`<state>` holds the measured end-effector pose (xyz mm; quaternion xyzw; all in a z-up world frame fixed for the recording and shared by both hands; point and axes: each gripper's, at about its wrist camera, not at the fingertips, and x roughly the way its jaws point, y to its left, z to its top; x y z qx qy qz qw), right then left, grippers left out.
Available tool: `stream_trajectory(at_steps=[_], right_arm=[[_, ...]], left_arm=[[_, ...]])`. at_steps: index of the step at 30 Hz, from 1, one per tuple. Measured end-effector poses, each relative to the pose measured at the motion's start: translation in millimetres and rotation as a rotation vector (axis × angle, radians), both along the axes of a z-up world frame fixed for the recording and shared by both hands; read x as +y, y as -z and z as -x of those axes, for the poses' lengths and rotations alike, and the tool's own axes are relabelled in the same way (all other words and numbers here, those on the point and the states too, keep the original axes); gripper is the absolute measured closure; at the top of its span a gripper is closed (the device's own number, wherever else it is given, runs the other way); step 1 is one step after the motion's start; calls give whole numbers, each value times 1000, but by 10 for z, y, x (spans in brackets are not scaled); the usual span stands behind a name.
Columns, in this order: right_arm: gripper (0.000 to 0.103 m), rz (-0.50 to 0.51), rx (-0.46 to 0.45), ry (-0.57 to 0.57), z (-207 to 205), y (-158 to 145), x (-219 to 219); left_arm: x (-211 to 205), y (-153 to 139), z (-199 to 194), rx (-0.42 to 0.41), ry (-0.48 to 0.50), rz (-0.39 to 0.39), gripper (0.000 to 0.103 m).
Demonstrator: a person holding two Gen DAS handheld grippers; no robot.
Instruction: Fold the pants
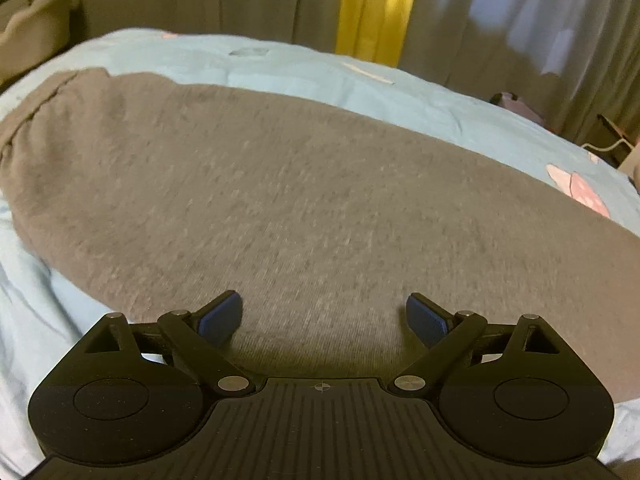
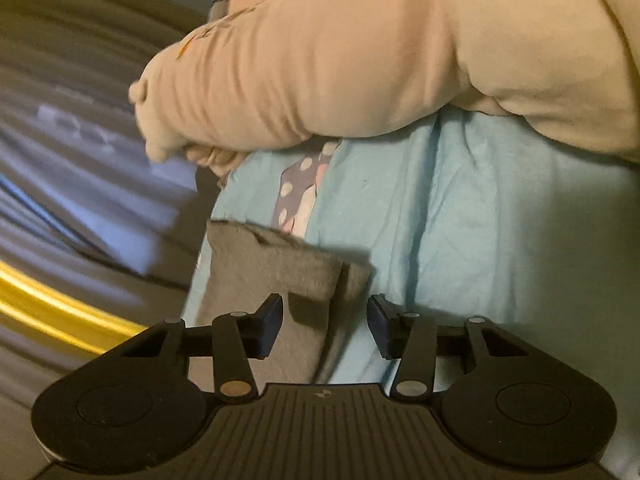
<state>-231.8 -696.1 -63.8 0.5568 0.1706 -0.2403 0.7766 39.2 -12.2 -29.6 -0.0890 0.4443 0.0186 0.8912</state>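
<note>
From the left wrist, the left gripper (image 1: 324, 314) has its fingers spread wide with nothing between the pads, hovering over the grey pants (image 1: 280, 200), which lie flat across the light blue bedsheet (image 1: 320, 68). From the right wrist, the right gripper (image 2: 325, 326) has its fingers apart, a folded edge of the pants (image 2: 272, 280) lying in the gap untouched, a person's beige sleeve (image 2: 360, 60) above.

L claw (image 1: 324, 316) jaws wide apart; R claw (image 2: 325, 326) partly spread, both empty.
</note>
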Motion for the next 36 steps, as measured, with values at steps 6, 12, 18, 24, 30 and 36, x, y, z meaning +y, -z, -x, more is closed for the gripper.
stream_trajectory(at_steps=[6,12,18,24,30,36], right_arm=[[81,12,-44,-20,-78,31,-105],[75,14,-88,-43,-59,91,-107],[65,33,-74,-63,-164,54,-102],[85,136,-31,-81,-202,-63,-23],[84,147,55,-77,-314,-103,-26],[90,418,63,-203,-617,-802,436]], left_arm=[[-31,49,-54,13,2,-31,7],[6,53,-55,5,-4,-7,6],[21,59,-79,7,-6,4,6],[67,41,-74,-1,-20,35,6],[131,-9,-46,-23,-49,82,6],[262,-361,184,-124,-86,132,6]])
